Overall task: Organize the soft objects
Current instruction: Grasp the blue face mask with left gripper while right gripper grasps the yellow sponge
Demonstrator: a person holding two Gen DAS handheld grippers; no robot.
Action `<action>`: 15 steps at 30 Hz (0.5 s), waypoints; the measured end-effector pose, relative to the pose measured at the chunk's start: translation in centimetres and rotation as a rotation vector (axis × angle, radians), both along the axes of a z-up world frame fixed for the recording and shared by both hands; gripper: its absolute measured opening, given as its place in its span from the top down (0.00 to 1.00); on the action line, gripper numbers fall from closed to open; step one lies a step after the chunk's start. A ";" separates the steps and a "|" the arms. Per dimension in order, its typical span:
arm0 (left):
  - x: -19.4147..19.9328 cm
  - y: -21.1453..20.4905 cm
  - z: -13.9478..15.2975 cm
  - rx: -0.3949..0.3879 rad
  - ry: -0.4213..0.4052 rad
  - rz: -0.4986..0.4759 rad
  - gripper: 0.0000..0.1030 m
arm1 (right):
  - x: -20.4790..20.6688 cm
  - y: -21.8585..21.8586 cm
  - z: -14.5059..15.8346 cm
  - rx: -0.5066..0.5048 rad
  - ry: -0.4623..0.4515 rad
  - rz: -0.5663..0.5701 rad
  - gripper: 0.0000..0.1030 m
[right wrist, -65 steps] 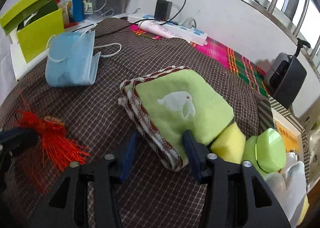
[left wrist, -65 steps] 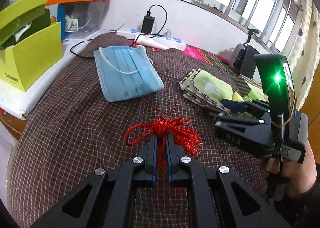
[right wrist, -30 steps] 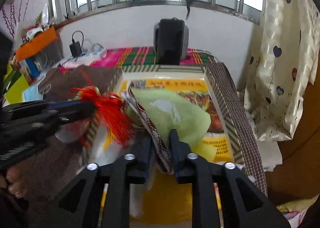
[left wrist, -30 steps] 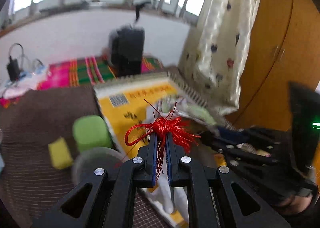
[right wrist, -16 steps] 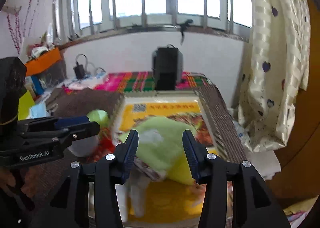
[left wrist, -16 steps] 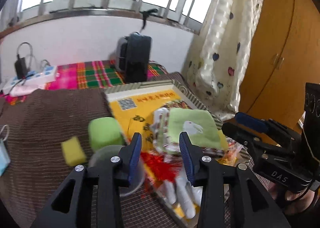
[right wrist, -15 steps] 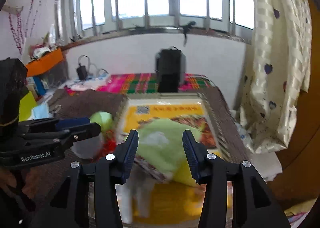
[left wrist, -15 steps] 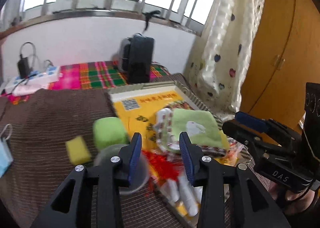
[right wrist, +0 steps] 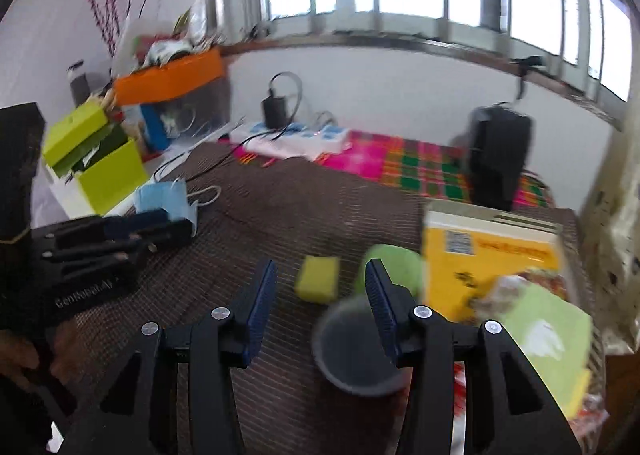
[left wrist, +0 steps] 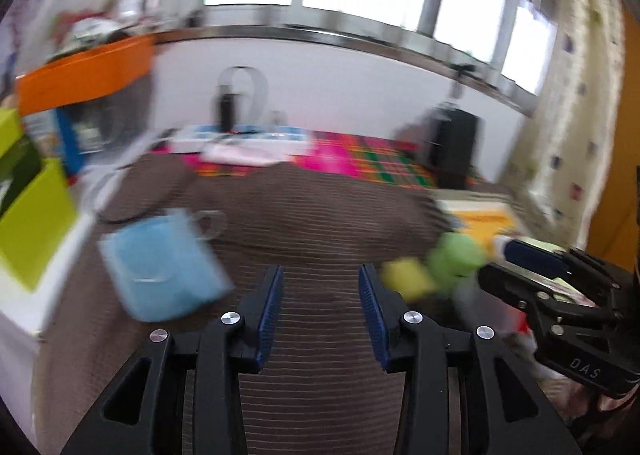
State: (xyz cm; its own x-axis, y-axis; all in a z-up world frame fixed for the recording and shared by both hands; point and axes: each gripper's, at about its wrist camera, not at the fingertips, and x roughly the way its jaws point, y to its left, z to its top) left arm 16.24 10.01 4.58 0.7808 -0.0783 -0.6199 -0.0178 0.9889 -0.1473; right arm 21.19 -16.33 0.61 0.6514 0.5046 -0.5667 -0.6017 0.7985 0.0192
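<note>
My left gripper [left wrist: 320, 287] is open and empty above the brown checked cloth [left wrist: 312, 207]. A blue face mask [left wrist: 164, 267] lies to its left, blurred. A yellow sponge [left wrist: 404, 275] and a green soft block [left wrist: 456, 255] lie to its right. My right gripper [right wrist: 320, 291] is open and empty. The yellow sponge [right wrist: 318, 279] and green block [right wrist: 396, 263] lie just beyond its fingertips. The folded green towel [right wrist: 548, 339] rests on the yellow box [right wrist: 488, 255] at the right. The mask also shows in the right wrist view [right wrist: 164, 195]. The red tassel is mostly hidden.
A grey round cup [right wrist: 352, 347] sits beside the box. A black speaker [right wrist: 498, 155], a power strip [right wrist: 296, 135], lime boxes [right wrist: 104, 171] and an orange bin [right wrist: 168, 79] line the back and left. The other gripper shows at the left [right wrist: 100, 247] and at the right [left wrist: 560, 295].
Both grippers let go: the tassel and the towel now lie on the yellow box. Both grippers have swung left, back toward the mask and sponge, with jaws wide.
</note>
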 end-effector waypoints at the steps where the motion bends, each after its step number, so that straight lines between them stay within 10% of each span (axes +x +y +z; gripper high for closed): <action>1: 0.1 1.4 -0.2 0.008 0.001 0.040 0.57 | 0.4 1.0 -0.3 -0.017 0.008 0.007 0.54; 7: 1.2 8.6 -2.2 0.006 0.023 0.224 0.44 | 3.4 5.8 -2.6 -0.197 0.073 -0.016 0.54; 15: 3.8 9.9 -5.2 -0.045 0.112 0.220 0.42 | 6.2 7.8 -5.7 -0.424 0.165 -0.021 0.54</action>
State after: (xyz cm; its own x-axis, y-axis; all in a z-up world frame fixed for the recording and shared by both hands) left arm 20.00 19.92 -0.60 0.7086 0.0567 -0.7034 -0.2507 0.9520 -0.1758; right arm 27.36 -8.48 -5.07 0.5421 0.1933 -0.8178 -0.6019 0.7684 -0.2175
